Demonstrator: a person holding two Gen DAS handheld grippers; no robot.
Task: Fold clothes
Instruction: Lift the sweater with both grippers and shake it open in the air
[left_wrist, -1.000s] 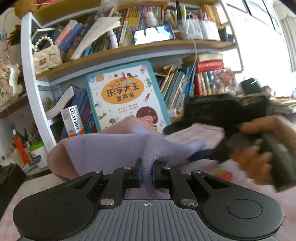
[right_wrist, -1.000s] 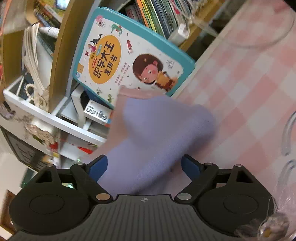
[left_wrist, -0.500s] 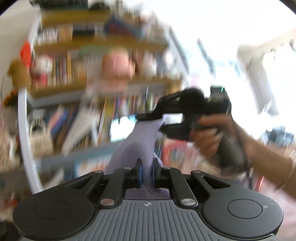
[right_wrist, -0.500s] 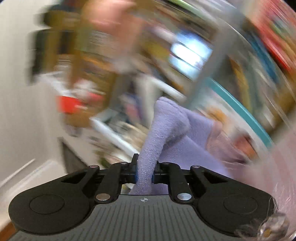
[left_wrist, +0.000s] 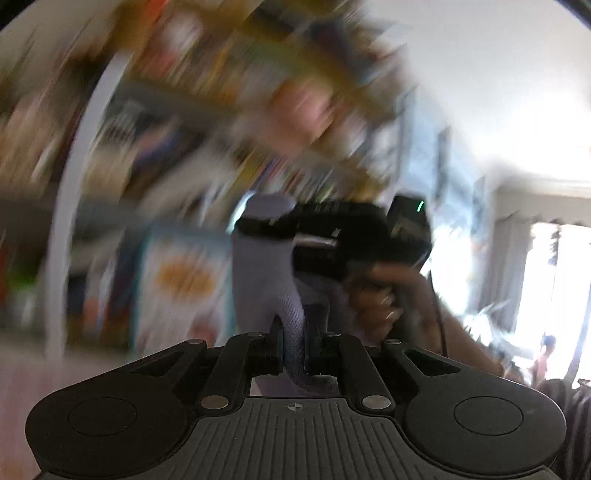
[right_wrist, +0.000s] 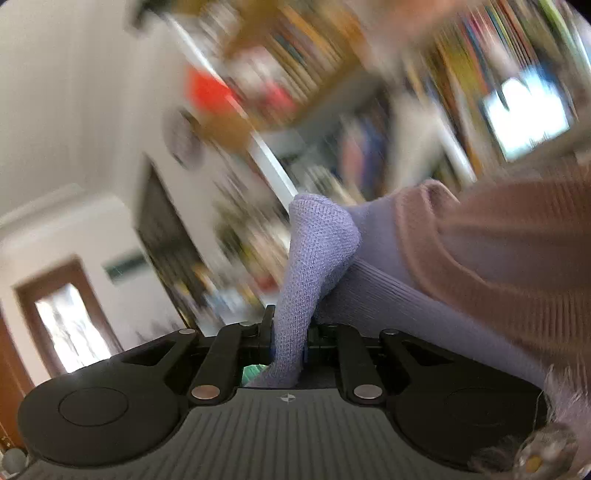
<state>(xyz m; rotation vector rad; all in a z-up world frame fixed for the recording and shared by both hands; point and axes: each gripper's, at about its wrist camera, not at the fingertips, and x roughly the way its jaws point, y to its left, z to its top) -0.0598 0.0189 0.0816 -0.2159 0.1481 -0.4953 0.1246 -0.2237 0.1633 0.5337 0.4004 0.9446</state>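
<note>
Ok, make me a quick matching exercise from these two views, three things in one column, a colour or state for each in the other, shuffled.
Things:
1. sock
2. left gripper
3. door frame

States or colours:
A. brown
B. lilac with a pink cuff
C. shut on the sock

Pairs: 1-B, 2-C, 3-A

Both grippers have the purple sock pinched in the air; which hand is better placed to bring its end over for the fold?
Probably right: the right gripper pinches the sock at its upper end.
</note>
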